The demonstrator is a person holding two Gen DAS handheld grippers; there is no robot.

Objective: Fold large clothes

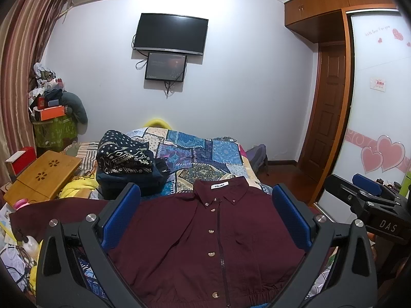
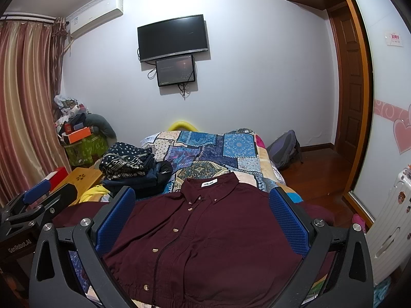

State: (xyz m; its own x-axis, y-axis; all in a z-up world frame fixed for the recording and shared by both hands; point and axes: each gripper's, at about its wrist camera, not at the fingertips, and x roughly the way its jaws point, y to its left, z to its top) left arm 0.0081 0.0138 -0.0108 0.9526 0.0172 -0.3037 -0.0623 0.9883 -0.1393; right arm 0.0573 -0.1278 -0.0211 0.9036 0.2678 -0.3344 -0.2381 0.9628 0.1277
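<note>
Left wrist view: our left gripper hangs wide open, gripping nothing — likewise our right gripper. Beneath both, the maroon shirt lies flat and buttoned on the near end of the patchwork bed — spread, with no fold made yet.

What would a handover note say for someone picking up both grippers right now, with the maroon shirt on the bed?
Left gripper: open, empty, above the shirt's middle.
Right gripper: open, empty, also above the shirt.
Maroon shirt: lies flat and front up on the patchwork bedspread, buttoned, collar pointing to the far wall, sleeves spread out to both sides.
Pile of dark folded clothes: further back on the bed, to the left.
Done: the shirt is laid out; no fold is visible in it.
Left: probably fold in the sleeves and sides, then fold the hem up towards the collar.
</note>
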